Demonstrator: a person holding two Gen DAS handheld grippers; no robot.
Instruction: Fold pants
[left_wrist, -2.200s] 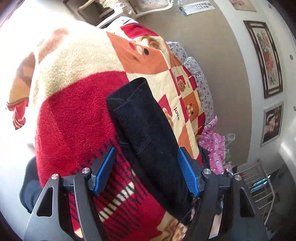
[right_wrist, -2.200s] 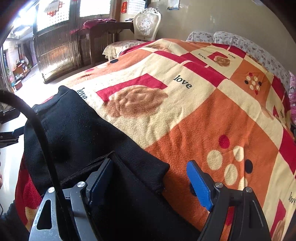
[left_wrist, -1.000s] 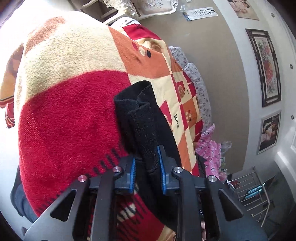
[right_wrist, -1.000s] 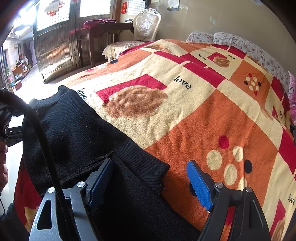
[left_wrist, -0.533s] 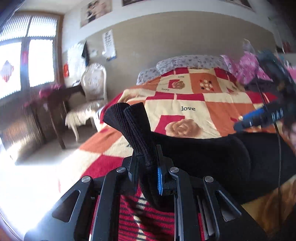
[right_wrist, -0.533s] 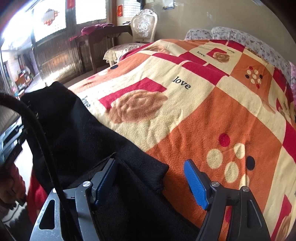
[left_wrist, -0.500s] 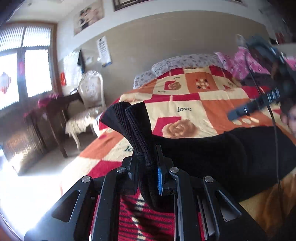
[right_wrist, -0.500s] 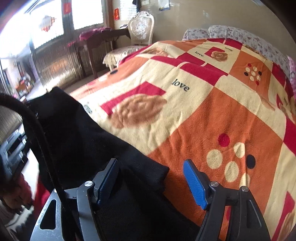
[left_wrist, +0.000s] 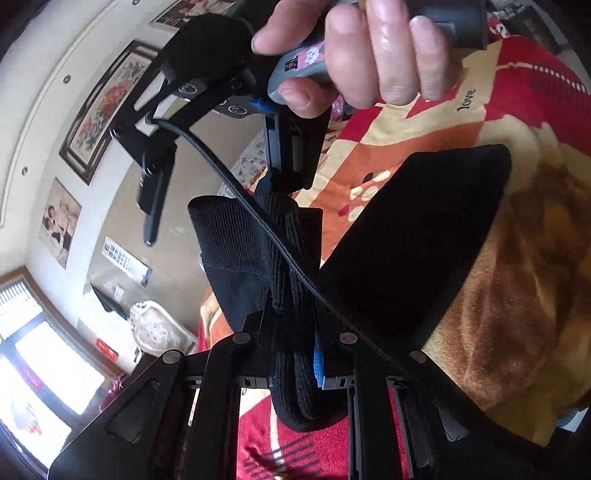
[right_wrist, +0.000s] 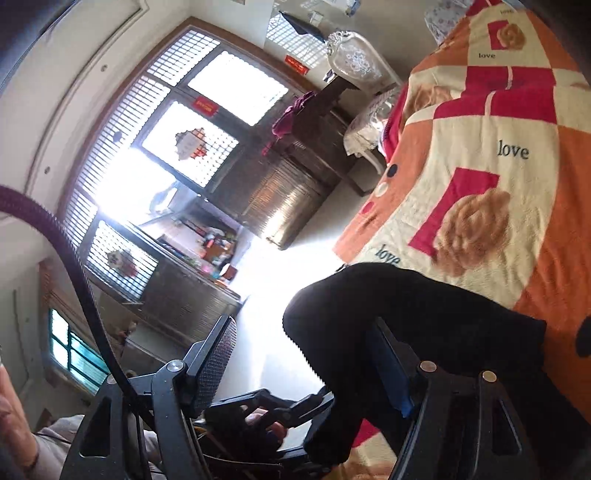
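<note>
My left hand-held gripper (left_wrist: 295, 354) clenches pants (left_wrist: 413, 236) end; right hand-held gripper (right_wrist: 306, 369) spread, cloth draped betw. fingers, pants run right over bed (right_wrist: 517, 122).

The left gripper (left_wrist: 291, 354), spread wide around the black pants (left_wrist: 413, 236) two seconds back, now has its fingers (left_wrist: 318, 363) clamped on a bunched ribbed edge of them. It has lifted that edge off the bed blanket (left_wrist: 517, 280) and carried it over toward the other end, so the cloth now rises from the blanket in a steep fold. Both wrist views have rolled sideways; the window wall now stands tilted beside the blanket (right_wrist: 498, 155). The right gripper (right_wrist: 306, 365) has come in close: seen from the left wrist, it and the hand (left_wrist: 369, 51) holding it now hang just above the lifted edge. The pants (right_wrist: 406, 314) now bulge up against its right finger.
</note>
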